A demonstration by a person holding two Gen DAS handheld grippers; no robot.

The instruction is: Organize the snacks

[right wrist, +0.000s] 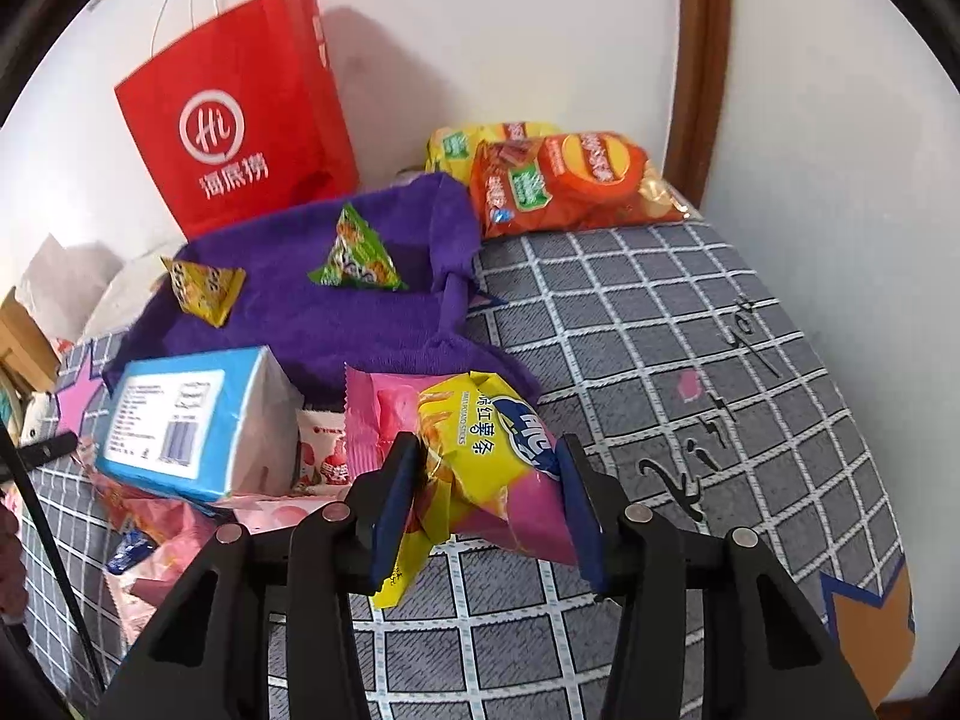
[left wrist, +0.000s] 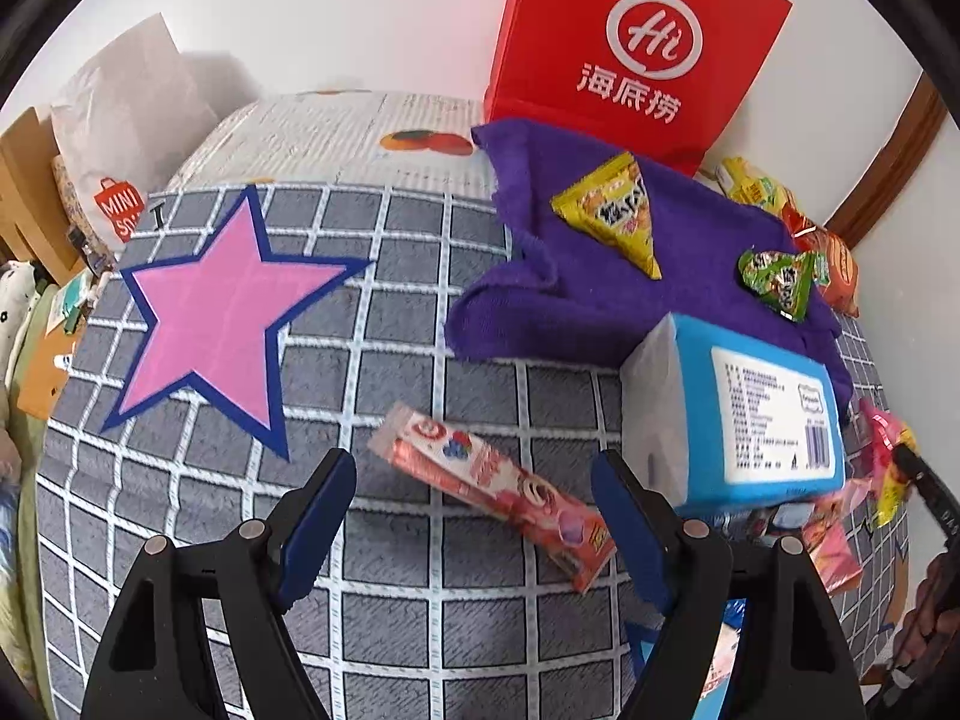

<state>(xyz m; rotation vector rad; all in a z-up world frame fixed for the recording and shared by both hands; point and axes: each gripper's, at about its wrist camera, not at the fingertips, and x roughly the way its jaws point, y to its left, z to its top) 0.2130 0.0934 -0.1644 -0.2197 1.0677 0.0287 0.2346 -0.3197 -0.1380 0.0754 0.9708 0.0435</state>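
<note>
My left gripper [left wrist: 474, 471] is open and hangs just over a long red-and-pink snack stick pack [left wrist: 498, 489] that lies slantwise on the grey checked cover, between the fingers but untouched. My right gripper [right wrist: 487, 453] is shut on a crumpled yellow-and-pink sweet potato stick bag [right wrist: 480, 450], both blue pads pressing its sides. A purple towel [right wrist: 312, 312] behind it carries a yellow triangular pack [right wrist: 204, 288] and a green triangular pack [right wrist: 357, 261]. The same yellow pack [left wrist: 618, 213] and green pack [left wrist: 777, 279] show in the left wrist view.
A blue tissue pack [right wrist: 186, 420] lies on pink snack wrappers [right wrist: 162, 546] left of the held bag. A red paper bag [right wrist: 240, 114] stands against the wall. Orange and yellow chip bags [right wrist: 564, 180] lie in the far corner. A white shopping bag [left wrist: 120, 138] stands far left.
</note>
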